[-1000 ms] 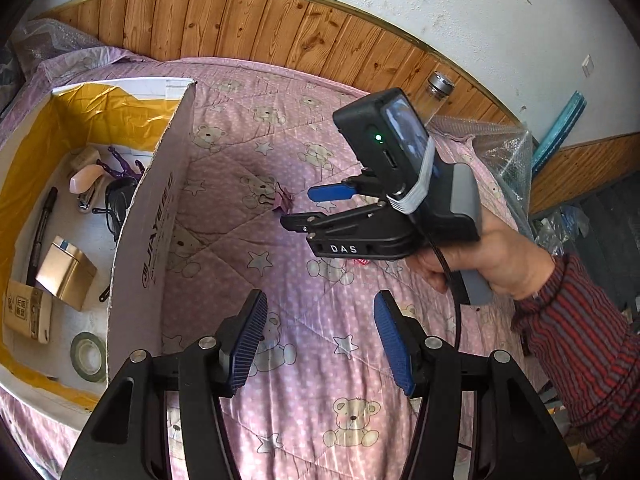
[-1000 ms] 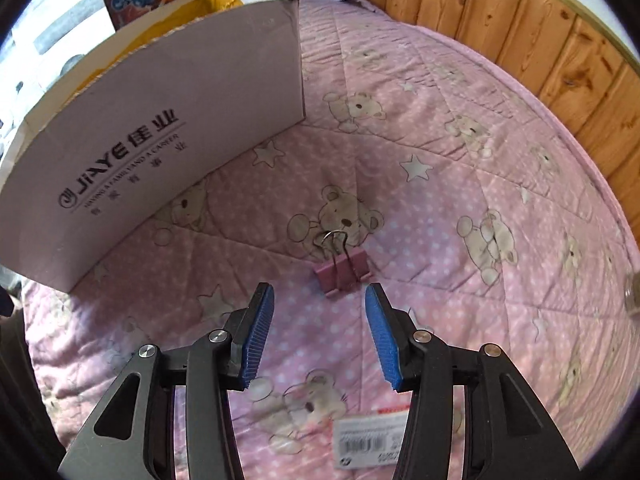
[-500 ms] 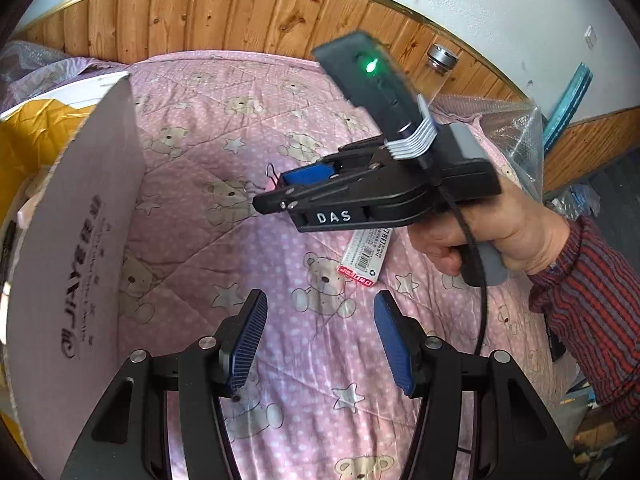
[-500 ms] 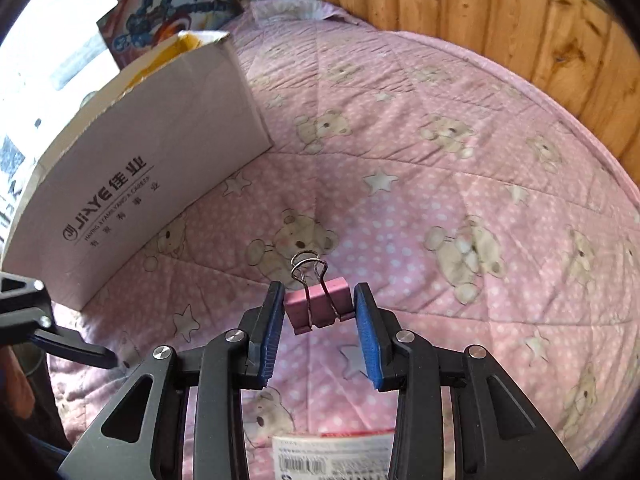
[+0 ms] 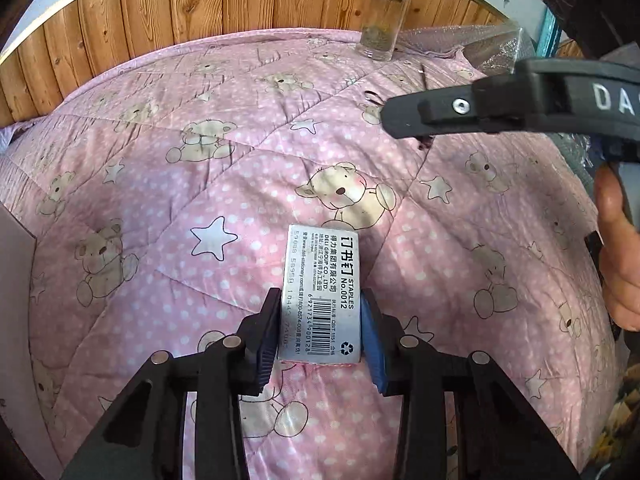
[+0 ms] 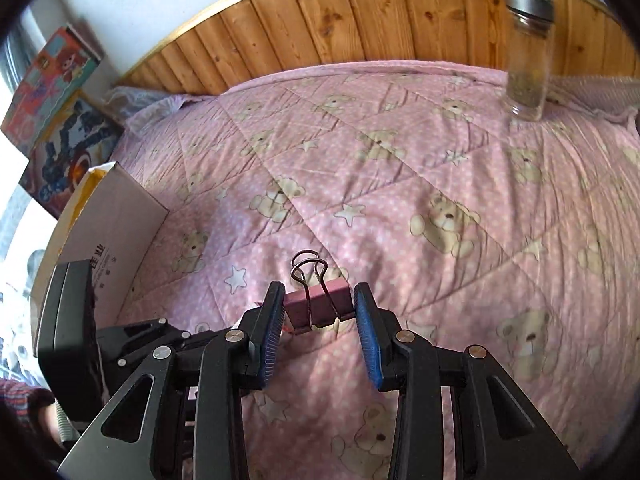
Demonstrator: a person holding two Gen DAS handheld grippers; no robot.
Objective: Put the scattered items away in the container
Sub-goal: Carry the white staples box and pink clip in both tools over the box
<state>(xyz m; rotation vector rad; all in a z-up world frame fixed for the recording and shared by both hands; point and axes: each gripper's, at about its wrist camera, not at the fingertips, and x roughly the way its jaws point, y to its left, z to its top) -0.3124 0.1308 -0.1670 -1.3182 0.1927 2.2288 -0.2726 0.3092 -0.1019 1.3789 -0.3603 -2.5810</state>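
A white staples box (image 5: 320,276) with a barcode lies on the pink bear-print quilt (image 5: 200,184). My left gripper (image 5: 319,330) is shut on its near end, one blue pad against each long side. A pink binder clip (image 6: 320,304) with black wire handles sits between the pads of my right gripper (image 6: 320,310), which is shut on it just above the quilt. The cardboard container (image 6: 116,216) stands at the left of the right wrist view, with only a sliver of its wall (image 5: 12,300) in the left wrist view. Its inside is hidden.
A glass jar (image 5: 384,12) with a metal lid stands at the back near the wooden headboard (image 6: 360,12). Clear bubble wrap (image 5: 480,44) lies at the back right. Colourful picture boxes (image 6: 52,92) lean at the far left. A person's hand (image 5: 616,264) holds the right gripper.
My left gripper came down over the staples box and shut on it. The right gripper shut on the binder clip and swung round, so the container now lies further left.
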